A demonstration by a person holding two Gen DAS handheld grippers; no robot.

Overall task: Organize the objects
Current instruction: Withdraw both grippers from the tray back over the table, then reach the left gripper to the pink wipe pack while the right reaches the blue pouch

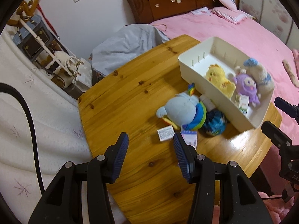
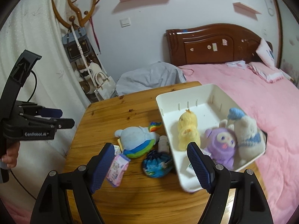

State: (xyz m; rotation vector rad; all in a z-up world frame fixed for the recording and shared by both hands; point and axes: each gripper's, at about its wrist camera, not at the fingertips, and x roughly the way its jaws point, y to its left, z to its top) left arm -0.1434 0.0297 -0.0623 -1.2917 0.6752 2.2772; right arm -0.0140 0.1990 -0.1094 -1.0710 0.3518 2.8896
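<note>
Pink bed (image 2: 243,100), wooden headboard (image 2: 214,44), white wall (image 2: 145,18)

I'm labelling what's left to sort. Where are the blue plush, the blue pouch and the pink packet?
blue plush (image 2: 134,136): right wrist view, on its pale blue head.
blue pouch (image 2: 157,165): right wrist view, on its patterned fabric middle.
pink packet (image 2: 116,169): right wrist view, on its printed front.

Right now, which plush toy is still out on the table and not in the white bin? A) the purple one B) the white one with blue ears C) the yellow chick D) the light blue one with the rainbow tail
D: the light blue plush lies on the wooden table beside the white bin; the other three sit inside it.
</note>
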